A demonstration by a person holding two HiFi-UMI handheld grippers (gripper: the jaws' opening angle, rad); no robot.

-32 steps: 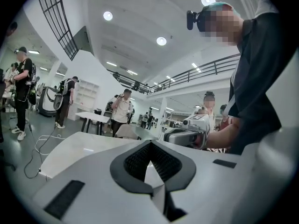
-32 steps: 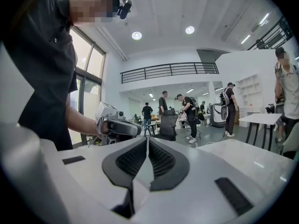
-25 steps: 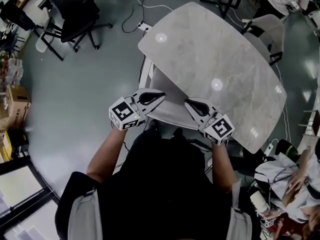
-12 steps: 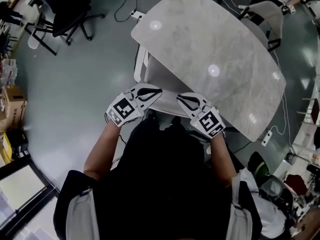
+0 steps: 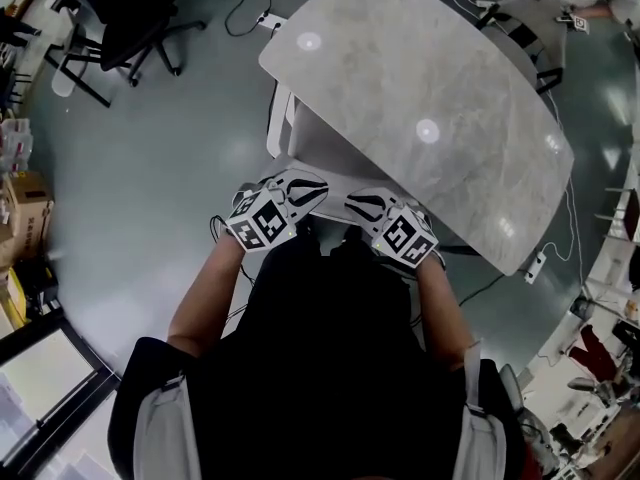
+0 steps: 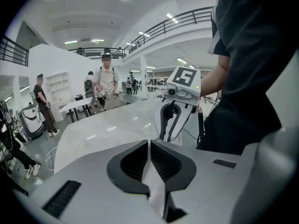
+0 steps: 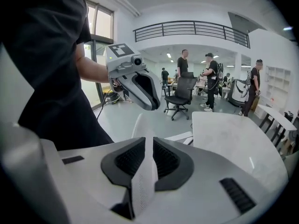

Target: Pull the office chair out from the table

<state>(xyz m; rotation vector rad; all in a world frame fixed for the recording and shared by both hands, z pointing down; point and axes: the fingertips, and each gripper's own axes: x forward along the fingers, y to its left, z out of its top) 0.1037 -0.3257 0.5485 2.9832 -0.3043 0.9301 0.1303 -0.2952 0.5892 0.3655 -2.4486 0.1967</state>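
gripping the backrest's top edge of the office chair (image 5: 322, 160), the left gripper (image 5: 308, 190) is clenched on it. the right gripper (image 5: 358, 205) jaws have just been opening slightly, with the mesh edge pressed between them. the chair sits tucked under the marble table (image 5: 430, 78).

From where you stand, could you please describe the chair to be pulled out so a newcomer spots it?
Start at the large marble table in the middle of the floor. The white chair is tucked under its near edge, just before the person. Unlike the black chair standing free to the left, it is pale and pushed in.
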